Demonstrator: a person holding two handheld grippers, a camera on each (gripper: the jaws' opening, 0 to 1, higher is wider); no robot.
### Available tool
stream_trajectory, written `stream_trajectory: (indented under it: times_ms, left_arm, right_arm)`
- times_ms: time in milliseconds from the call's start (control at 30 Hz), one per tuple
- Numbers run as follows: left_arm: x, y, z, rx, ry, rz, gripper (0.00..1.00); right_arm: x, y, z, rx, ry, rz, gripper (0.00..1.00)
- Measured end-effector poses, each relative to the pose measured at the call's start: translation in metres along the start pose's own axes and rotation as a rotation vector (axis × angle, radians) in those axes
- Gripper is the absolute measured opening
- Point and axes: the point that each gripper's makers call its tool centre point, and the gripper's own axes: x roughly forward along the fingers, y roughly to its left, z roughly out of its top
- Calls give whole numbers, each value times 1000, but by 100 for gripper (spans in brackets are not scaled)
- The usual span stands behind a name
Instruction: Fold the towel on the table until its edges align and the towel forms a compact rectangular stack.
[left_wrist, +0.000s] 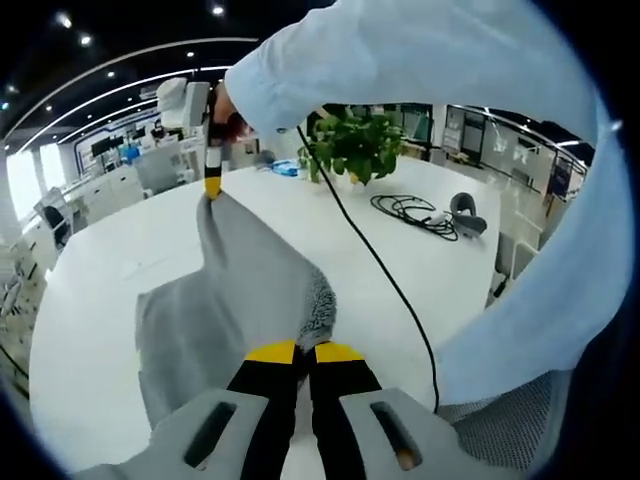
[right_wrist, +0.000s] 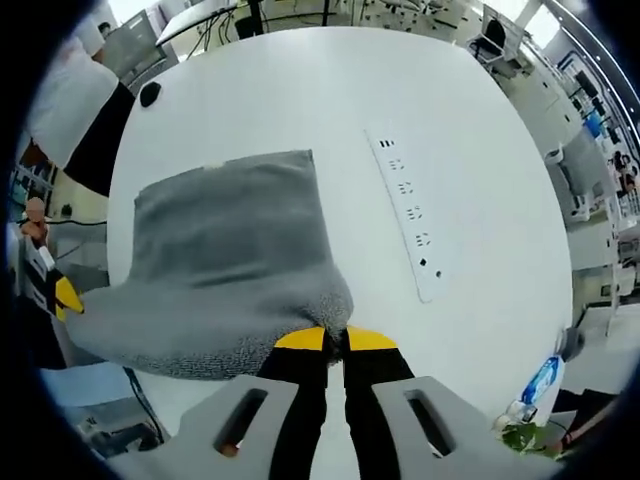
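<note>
**Mid-fold: both corners lifted**

I hold the grey towel (left_wrist: 235, 300) by one edge, left gripper (left_wrist: 305, 352) and right gripper (right_wrist: 335, 340) each clamped on a corner, jaws nearly closed. The rest lies on the white table (right_wrist: 480, 130). Next, I judge, I must carry this edge across evenly to the far edge.

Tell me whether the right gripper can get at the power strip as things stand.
Probably not yet: the right gripper is shut on the towel. The power strip lies bare on the table beside it, nothing between.
</note>
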Motion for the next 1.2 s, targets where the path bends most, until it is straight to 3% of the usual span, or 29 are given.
stream_trajectory:
  times_ms: [400, 600, 833, 1200]
  left_arm:
    - [-21, 31, -3, -49, -31, 49, 3]
    - [-27, 43, -11, -84, -39, 73, 3]
    - [-35, 63, -21, -201, -80, 91, 3]
    - [-44, 109, -58, -295, -64, 171, 3]
  right_arm:
    - [5, 5, 41, -15, -23, -11, 3]
    - [12, 11, 59, -17, -23, -2, 3]
    - [24, 13, 75, -4, -7, 17, 3]
    - [48, 32, 88, 12, 2, 25, 3]
